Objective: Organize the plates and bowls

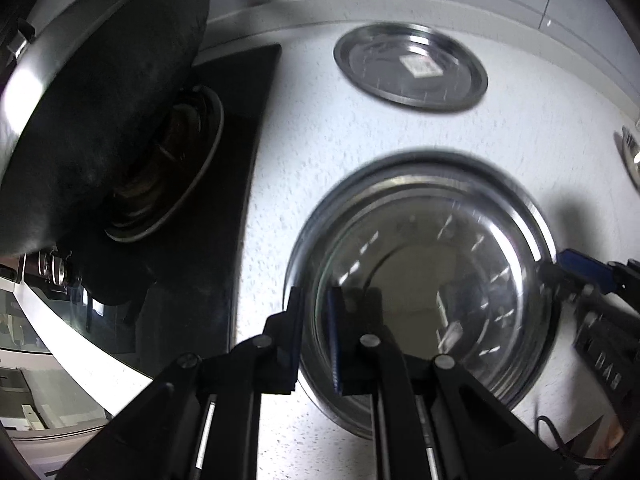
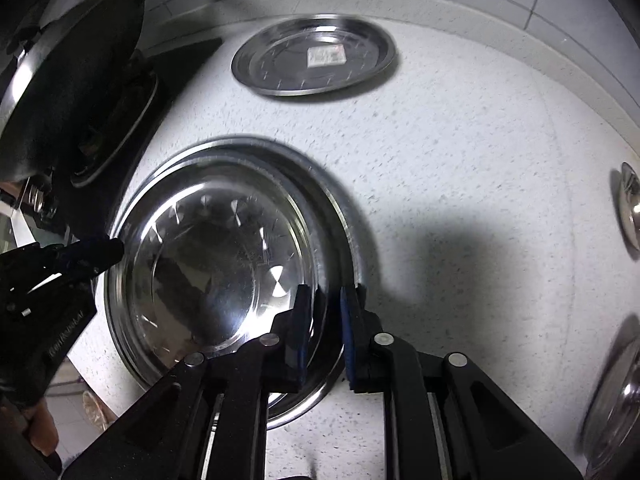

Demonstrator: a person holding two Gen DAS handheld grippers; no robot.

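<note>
Steel bowl [image 1: 424,280] is seen in the lower centre of both views, on a white speckled counter [image 2: 460,152]. Its left rim is clamped between the left gripper [image 1: 316,344] fingers, its right rim between the right gripper [image 2: 324,336] fingers. A flat steel plate [image 2: 314,56] lies apart at the top, and a black wok [image 1: 100,120] is seen at the upper left.

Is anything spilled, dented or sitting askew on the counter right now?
Nothing spilled or visibly damaged. The only oddity is a white sticker left inside the far steel plate. Both the left gripper and the right gripper straddle opposite rims of the near plate.
</note>
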